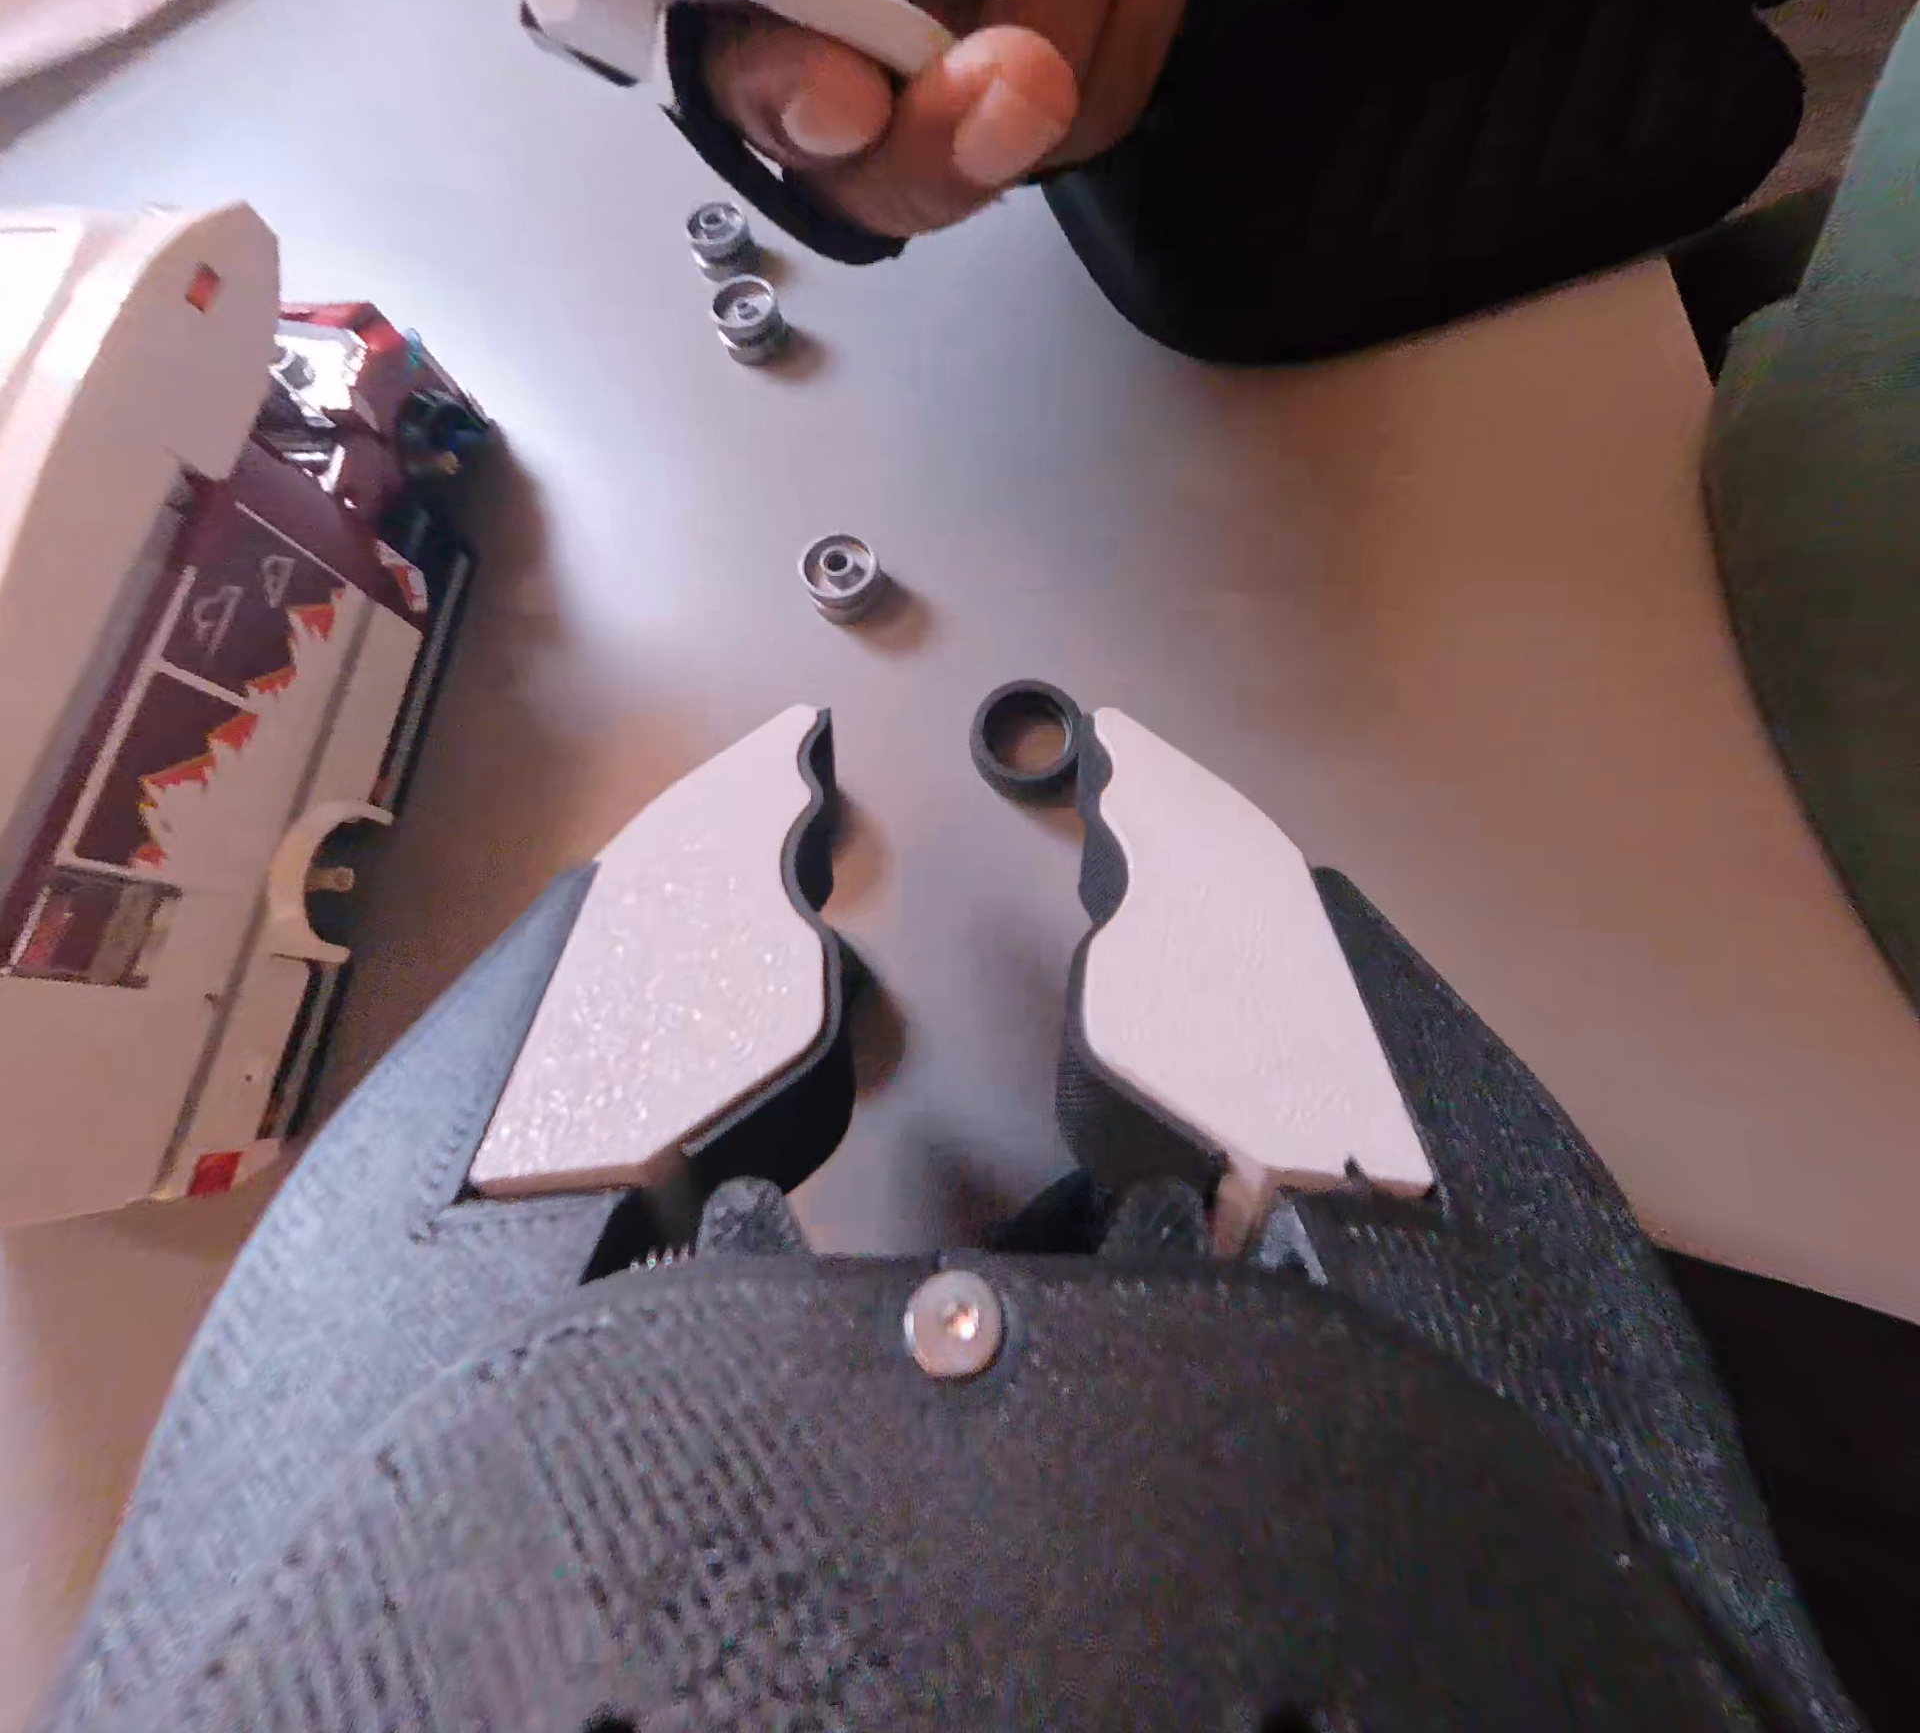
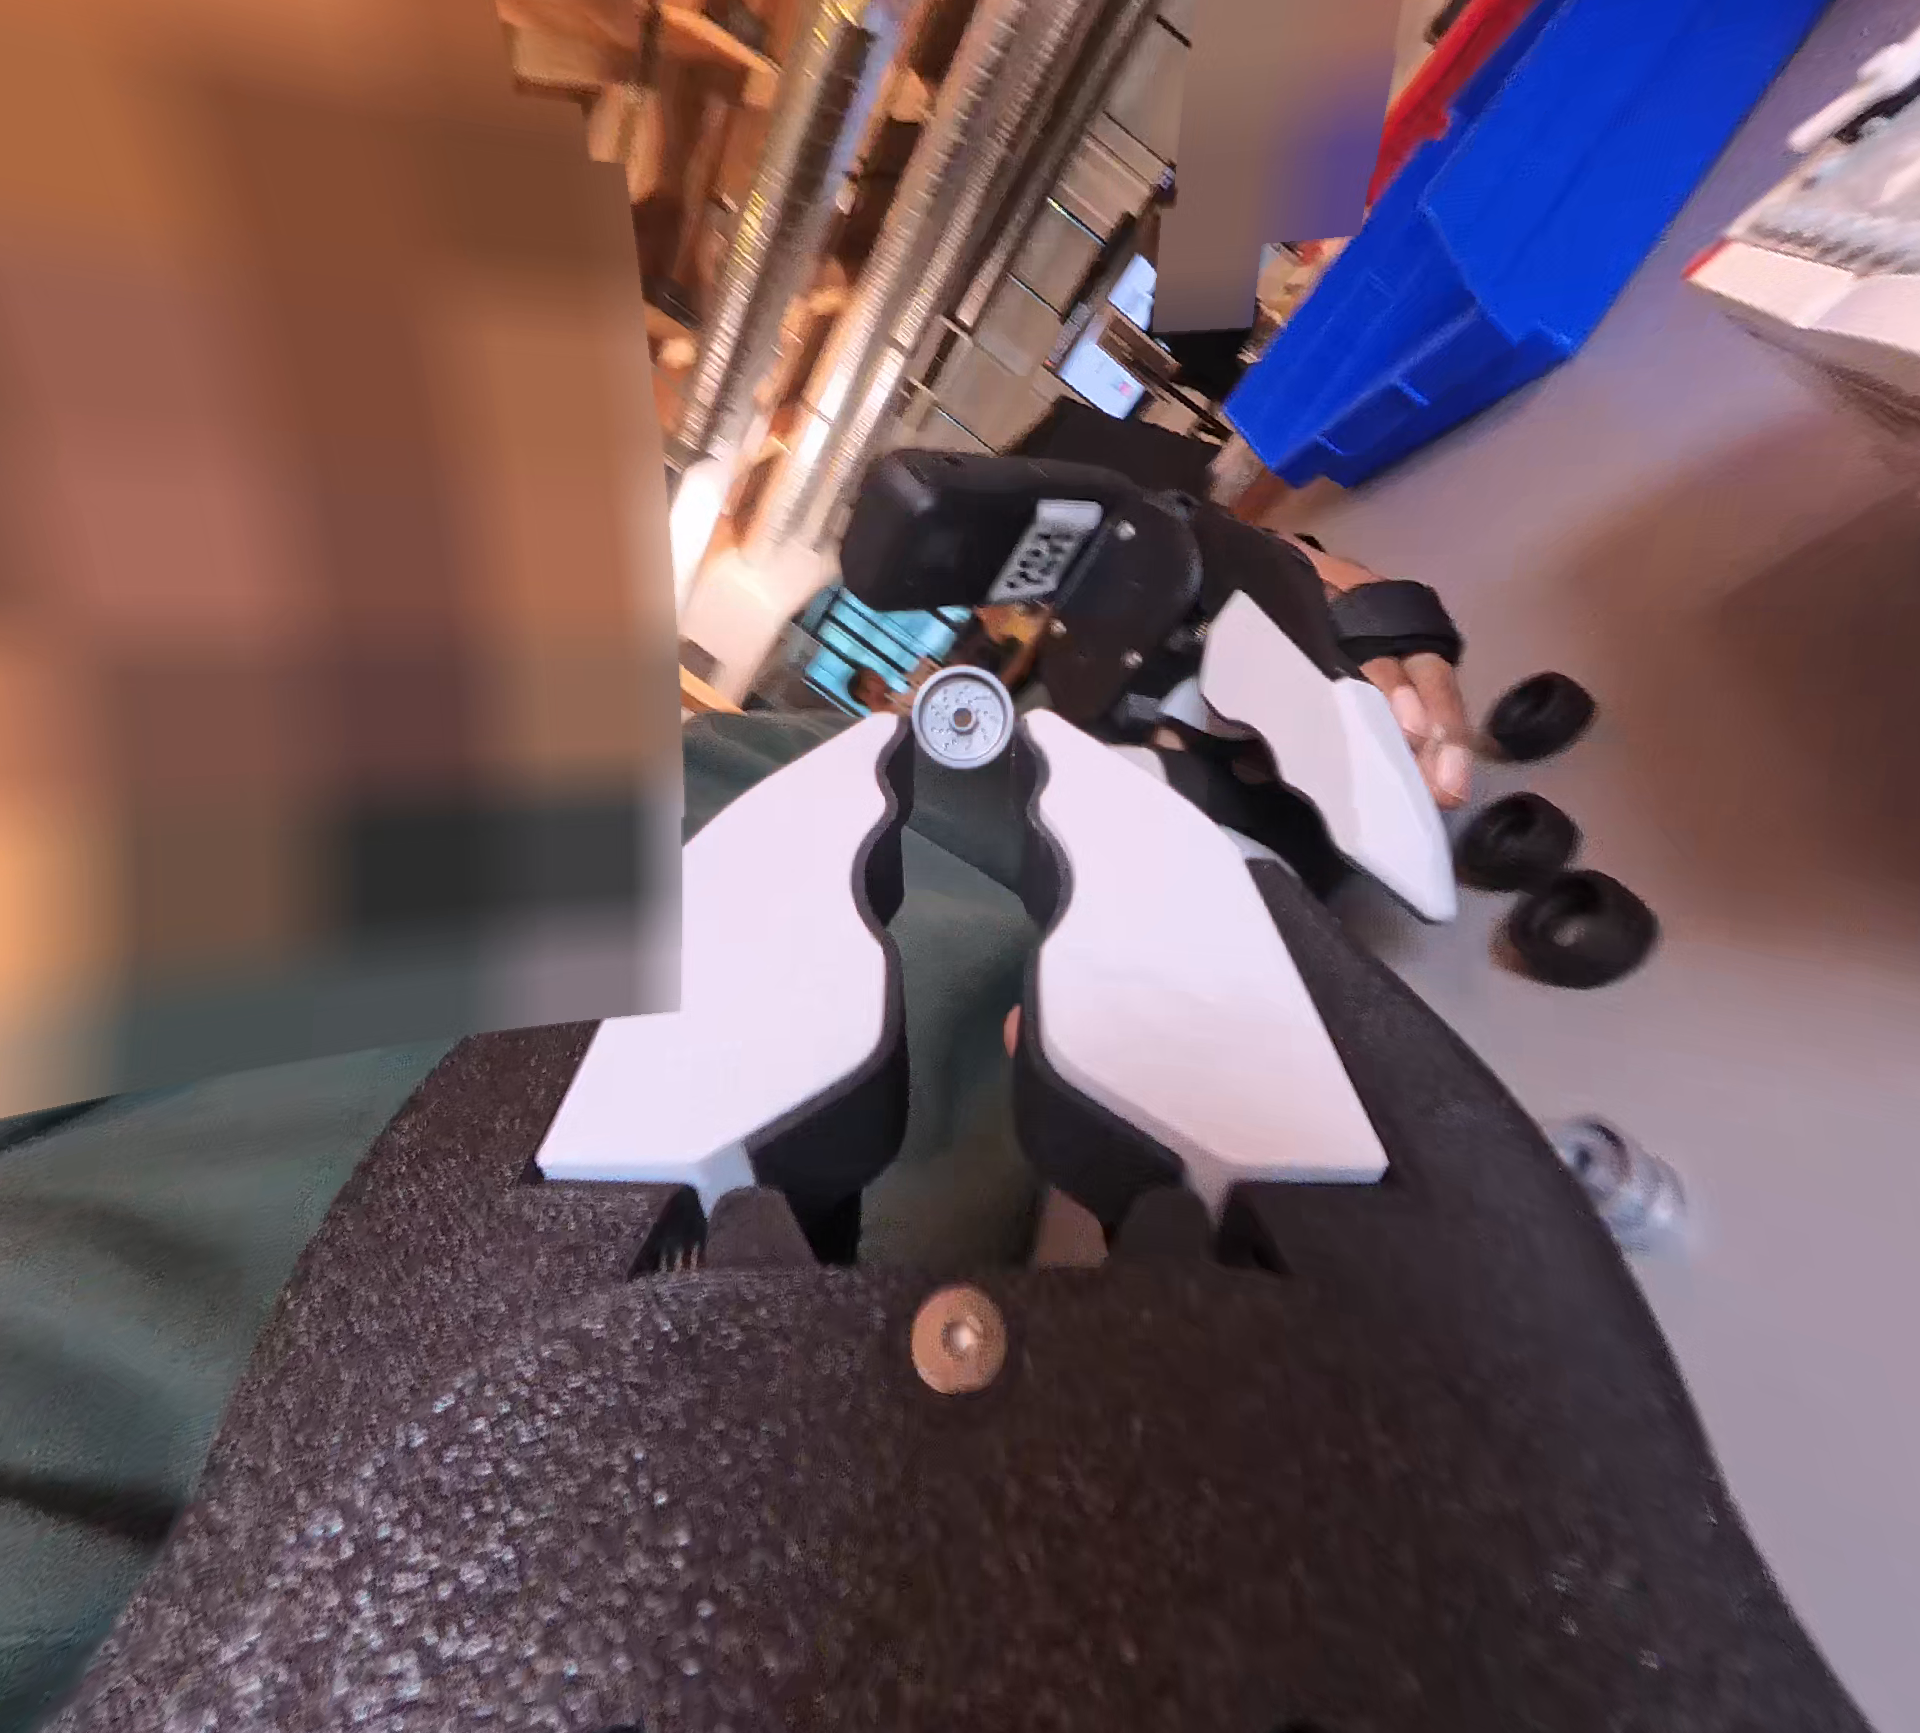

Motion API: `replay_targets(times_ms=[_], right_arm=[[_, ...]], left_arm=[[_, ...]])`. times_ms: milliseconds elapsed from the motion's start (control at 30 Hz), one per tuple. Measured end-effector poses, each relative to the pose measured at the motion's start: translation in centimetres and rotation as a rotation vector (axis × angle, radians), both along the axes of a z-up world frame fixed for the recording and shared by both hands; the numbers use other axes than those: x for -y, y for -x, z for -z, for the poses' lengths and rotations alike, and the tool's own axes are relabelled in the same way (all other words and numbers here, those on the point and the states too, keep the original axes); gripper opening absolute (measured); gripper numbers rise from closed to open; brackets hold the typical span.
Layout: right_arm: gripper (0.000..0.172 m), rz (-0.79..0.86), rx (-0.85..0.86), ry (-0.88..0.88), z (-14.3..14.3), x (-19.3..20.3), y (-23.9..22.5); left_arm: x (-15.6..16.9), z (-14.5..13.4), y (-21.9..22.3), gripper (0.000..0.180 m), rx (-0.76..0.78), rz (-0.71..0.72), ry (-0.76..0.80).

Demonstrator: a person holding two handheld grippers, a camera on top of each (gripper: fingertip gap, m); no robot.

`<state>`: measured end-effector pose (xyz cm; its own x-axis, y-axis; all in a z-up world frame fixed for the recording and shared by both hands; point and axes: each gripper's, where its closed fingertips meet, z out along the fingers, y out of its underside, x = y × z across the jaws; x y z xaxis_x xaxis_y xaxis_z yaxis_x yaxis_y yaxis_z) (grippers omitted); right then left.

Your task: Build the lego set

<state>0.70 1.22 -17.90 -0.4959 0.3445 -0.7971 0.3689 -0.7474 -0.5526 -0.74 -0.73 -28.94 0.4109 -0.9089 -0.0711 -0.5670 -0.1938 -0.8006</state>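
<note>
My left claw stands released, low over the table. A black rubber ring lies between its tips, just against the right pad, ungripped. A grey wheel hub sits just ahead. My right claw is raised, clenched on another grey hub; three black tyres lie off to its right.

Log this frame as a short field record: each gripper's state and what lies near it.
left gripper: open, black tyre ring beside its right finger on the table
right gripper: shut on a grey wheel hub, lifted
loose hubs: three
loose tyres: three
toy truck: on its side, left
</note>
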Motion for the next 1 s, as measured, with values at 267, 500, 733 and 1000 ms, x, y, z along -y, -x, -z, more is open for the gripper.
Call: replay_targets(times_ms=[267,500,733,1000], right_arm=[[0.017,0.053,0.286,-0.861,7.8,2.2,1.2],[0.017,0.012,0.404,-1.303,12.1,2.6,1.3],[0.017,-0.017,0.441,-1.338,12.4,2.8,1.3],[0.016,-0.028,0.449,-1.301,12.5,3.0,1.3]], left_arm=[[0.6,1.8,0.0,0.040,-0.123,0.033,0.016],[0.6,1.7,-0.1,0.036,-0.119,0.045,-0.004],[0.9,1.4,-0.3,0.025,-0.112,0.076,-0.041],[0.9,1.2,-0.3,0.015,-0.101,0.086,-0.051]])
